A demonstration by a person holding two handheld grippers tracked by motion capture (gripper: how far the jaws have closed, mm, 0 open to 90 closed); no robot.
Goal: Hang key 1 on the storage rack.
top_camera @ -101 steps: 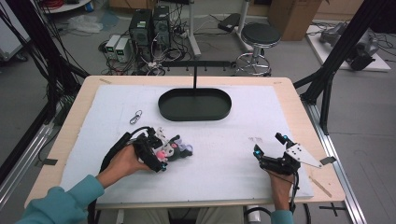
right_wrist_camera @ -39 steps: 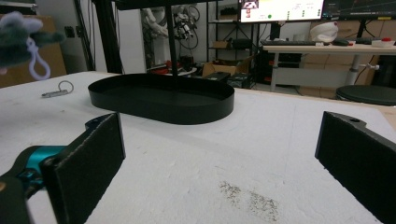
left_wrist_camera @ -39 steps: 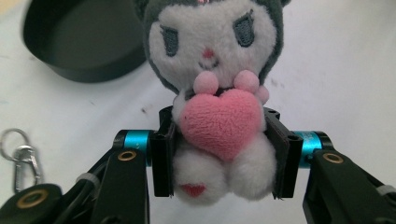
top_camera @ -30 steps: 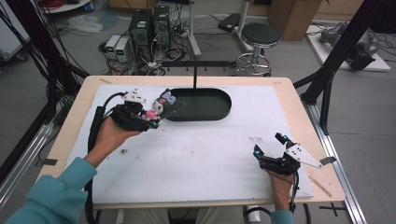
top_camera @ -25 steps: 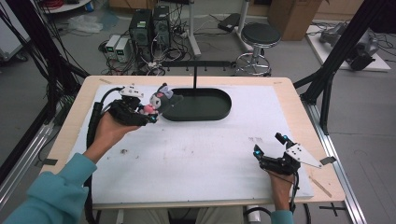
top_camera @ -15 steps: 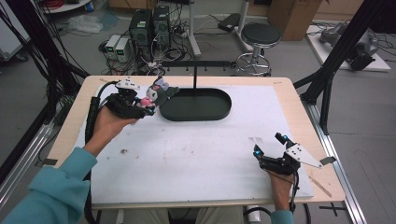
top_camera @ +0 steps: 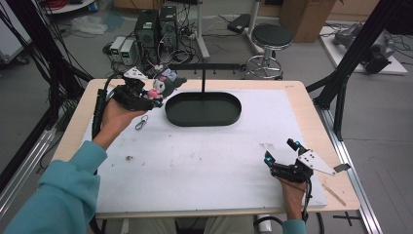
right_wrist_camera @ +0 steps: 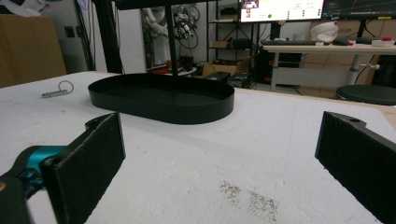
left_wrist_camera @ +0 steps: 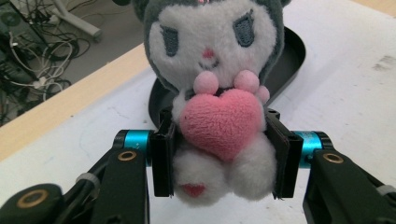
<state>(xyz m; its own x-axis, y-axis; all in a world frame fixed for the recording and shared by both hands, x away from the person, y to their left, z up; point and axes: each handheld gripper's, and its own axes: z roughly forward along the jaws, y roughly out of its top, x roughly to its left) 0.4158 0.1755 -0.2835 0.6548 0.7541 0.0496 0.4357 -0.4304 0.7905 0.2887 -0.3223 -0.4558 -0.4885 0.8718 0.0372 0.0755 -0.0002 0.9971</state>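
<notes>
White padded sheet covers the wooden table (top_camera: pixel 311 105); beyond its far edge I see a floor with computer boxes, cables and one round black stool (top_camera: pixel 272 36).

Count on the table: one black oval tray (top_camera: pixel 203 108), one small metal clasp (top_camera: pixel 141 122), one plush toy, two grippers.

I have the left gripper (top_camera: pixel 146 96) raised at the far left of the table, just beside the tray's left end. Its jaws are clamped on the small grey-and-white plush toy with a pink heart (left_wrist_camera: pixel 219 93), one pad on each side of the body at heart level. In the high view the toy (top_camera: pixel 165 84) sits at the tray's left rim; I cannot tell whether it is over the tray or just outside it.

The tray interior appears bare. A thin black post with a crossbar rises behind it.

The clasp lies on the sheet near my left hand (top_camera: pixel 117 114), apart from the tray.

The right gripper (top_camera: pixel 278 158) rests near the front right corner, jaws spread wide with nothing between them, well apart from the tray (right_wrist_camera: pixel 161 98).

No legible writing on any item.
</notes>
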